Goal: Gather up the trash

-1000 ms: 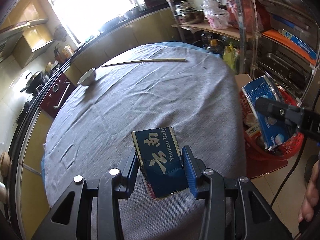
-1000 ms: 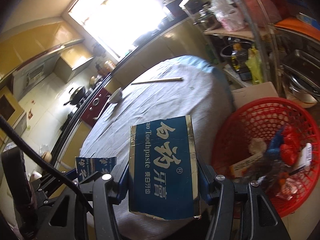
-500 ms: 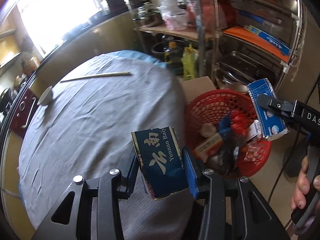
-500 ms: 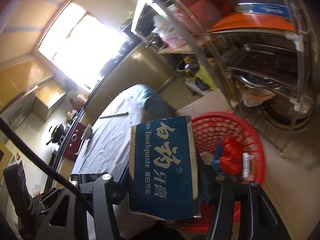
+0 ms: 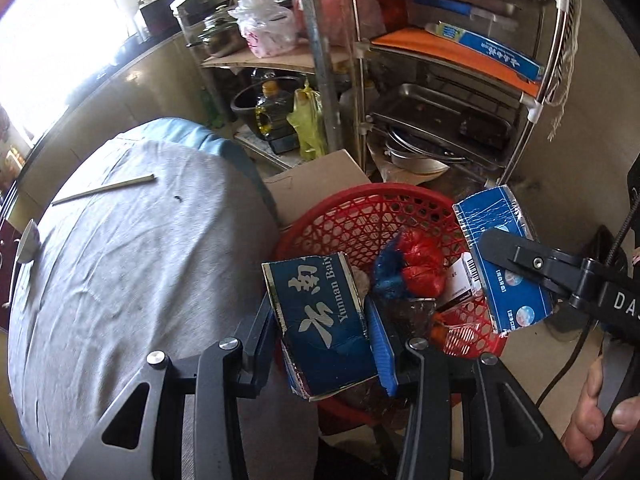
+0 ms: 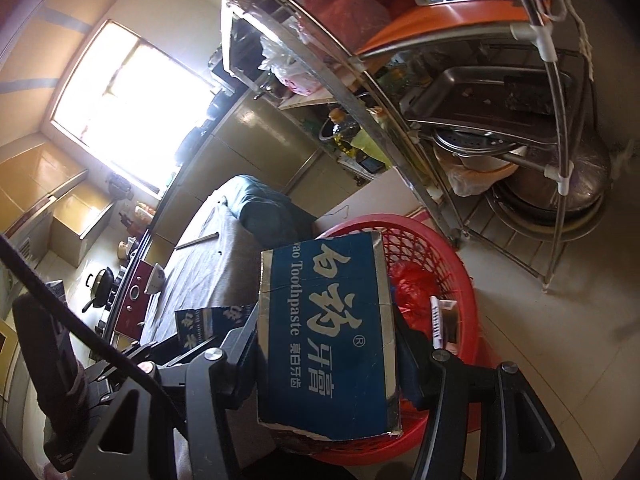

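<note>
My left gripper (image 5: pixel 324 332) is shut on a dark blue torn carton piece (image 5: pixel 320 320) with white lettering, held over the near rim of the red mesh basket (image 5: pixel 360 208). My right gripper (image 6: pixel 326 344) is shut on a larger blue toothpaste box (image 6: pixel 326 332), which hangs above the red basket (image 6: pixel 440 264). In the left wrist view that box (image 5: pixel 504 264) shows at the right above the basket, clamped by a black finger. The basket holds red and blue plastic bags (image 5: pixel 408 268) and other scraps.
A round table with a grey cloth (image 5: pixel 132 248) lies left of the basket, with chopsticks (image 5: pixel 102 189) and a white bowl (image 5: pixel 27 240) on it. A cardboard box (image 5: pixel 316 188) and a metal rack (image 5: pixel 452 120) of trays and pans stand behind the basket. A hand (image 5: pixel 592 412) shows at right.
Both grippers have swung from over the table to the right and downward, with their boxes still clamped. The red basket now lies right under both of them.
</note>
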{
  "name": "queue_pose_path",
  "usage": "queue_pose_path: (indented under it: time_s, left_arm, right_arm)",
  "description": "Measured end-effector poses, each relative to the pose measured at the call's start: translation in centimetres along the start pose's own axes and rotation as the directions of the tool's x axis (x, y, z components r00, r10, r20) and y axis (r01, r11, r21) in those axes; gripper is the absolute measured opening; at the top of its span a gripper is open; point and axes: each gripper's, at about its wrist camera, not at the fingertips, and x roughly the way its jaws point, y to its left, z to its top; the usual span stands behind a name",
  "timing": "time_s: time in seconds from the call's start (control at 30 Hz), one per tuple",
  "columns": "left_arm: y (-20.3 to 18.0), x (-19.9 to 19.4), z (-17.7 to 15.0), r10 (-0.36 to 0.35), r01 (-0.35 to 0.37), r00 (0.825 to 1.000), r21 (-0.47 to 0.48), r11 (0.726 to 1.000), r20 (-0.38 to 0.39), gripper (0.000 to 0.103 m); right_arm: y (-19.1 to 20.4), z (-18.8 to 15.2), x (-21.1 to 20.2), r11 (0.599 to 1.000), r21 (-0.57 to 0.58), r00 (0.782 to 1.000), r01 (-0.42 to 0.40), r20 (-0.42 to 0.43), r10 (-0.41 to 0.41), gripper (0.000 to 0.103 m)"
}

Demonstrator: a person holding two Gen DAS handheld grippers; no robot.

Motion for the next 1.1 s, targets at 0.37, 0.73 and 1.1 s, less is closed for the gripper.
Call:
queue_pose_path:
  time_s: [0.37, 0.73, 1.1]
  left_arm:
    - [-1.1, 0.4, 0.6, 0.015, -0.016, 1.0, 0.04, 0.999, 0.021, 0.052]
    - [1.7, -5.8, -0.9, 0.092, -0.093, 0.982, 0.002, 0.996, 0.168, 0.07]
    - [10.3, -15.3, -6.8, 0.314, -0.252, 0.92, -0.26, 0.932, 0.233, 0.073]
  right_arm:
    - [-1.8, 0.4, 0.6, 0.996, 0.088, 0.999, -0.035, -0.026, 0.037, 0.064]
    - [1.6, 0.2, 1.0, 0.997, 0.031, 0.996, -0.073, -0.055, 0.074, 0.073]
    - [12.4, -2.7, -0.2, 0.958, -0.283, 0.999, -0.036, -0.002, 0.037, 0.074]
